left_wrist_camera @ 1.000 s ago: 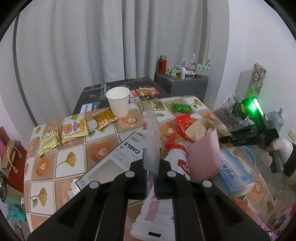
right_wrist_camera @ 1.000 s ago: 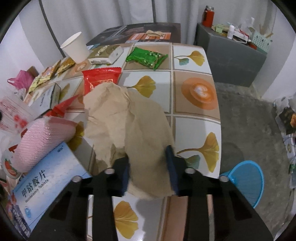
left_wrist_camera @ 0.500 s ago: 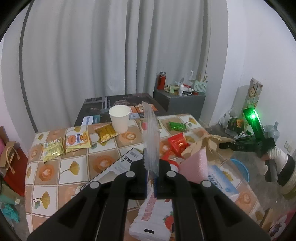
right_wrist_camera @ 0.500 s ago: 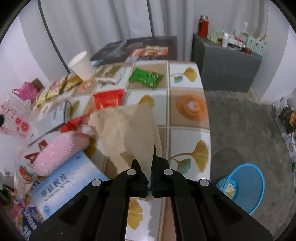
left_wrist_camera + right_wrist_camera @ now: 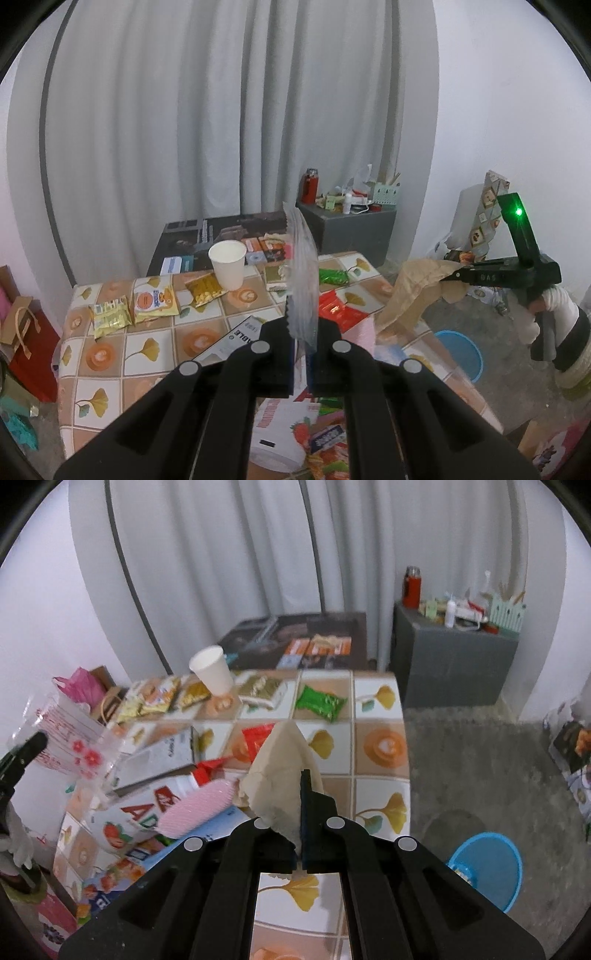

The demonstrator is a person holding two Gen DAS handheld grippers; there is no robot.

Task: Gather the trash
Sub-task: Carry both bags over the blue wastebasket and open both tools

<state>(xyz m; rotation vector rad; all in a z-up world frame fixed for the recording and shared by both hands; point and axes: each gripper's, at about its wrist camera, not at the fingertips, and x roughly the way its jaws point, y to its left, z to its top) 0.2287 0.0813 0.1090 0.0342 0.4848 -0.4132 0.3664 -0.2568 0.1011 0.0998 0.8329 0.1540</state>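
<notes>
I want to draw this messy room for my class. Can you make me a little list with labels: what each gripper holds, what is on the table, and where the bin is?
left gripper: jaws shut on a clear plastic wrapper, held up off the table
right gripper: jaws shut on a crumpled brown paper, lifted
table: ginkgo-leaf tile pattern
on the table: white paper cup, green snack packet, red packet, yellow snack packets
bin: blue basket, on the floor beside the table

grey curtains (image 5: 229,110) behind, white wall (image 5: 498,110) right, grey carpet (image 5: 480,760), dark grey cabinet (image 5: 450,664) in corner.
</notes>
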